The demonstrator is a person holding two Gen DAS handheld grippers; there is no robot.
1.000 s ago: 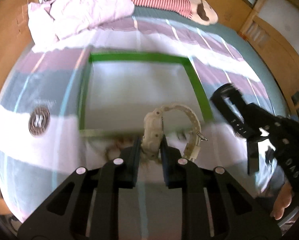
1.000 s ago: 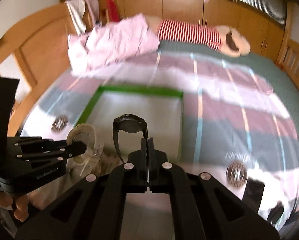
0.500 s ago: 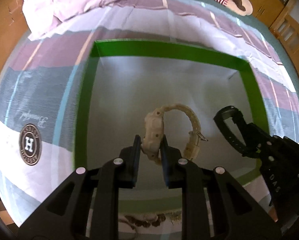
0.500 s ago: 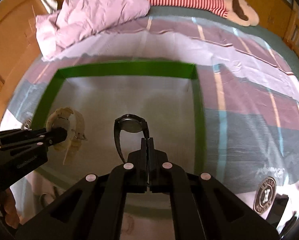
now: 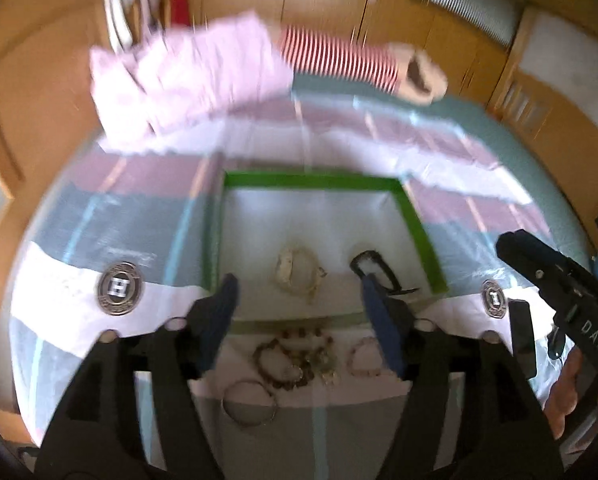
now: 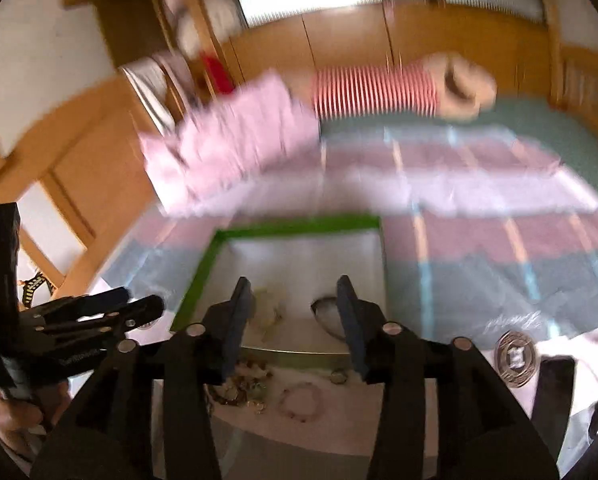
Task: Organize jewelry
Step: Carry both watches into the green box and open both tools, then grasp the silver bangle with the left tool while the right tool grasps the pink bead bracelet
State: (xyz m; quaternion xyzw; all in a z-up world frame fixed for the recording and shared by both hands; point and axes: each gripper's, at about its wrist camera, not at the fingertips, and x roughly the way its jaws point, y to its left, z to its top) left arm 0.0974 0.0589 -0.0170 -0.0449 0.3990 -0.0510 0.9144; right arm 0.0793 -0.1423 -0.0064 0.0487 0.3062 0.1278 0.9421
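My left gripper (image 5: pixel 299 300) hangs wide apart, nothing in it; my right gripper (image 6: pixel 295 312) likewise. The cream watch (image 5: pixel 297 272) and black watch (image 5: pixel 373 270) lie side by side inside the green-rimmed tray (image 5: pixel 311 180), bracelets (image 5: pixel 295 356) heaped just outside its near edge.

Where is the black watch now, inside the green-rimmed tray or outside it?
Inside. The black watch lies on the floor of the green-rimmed tray, beside the cream watch; neither tool holds it.
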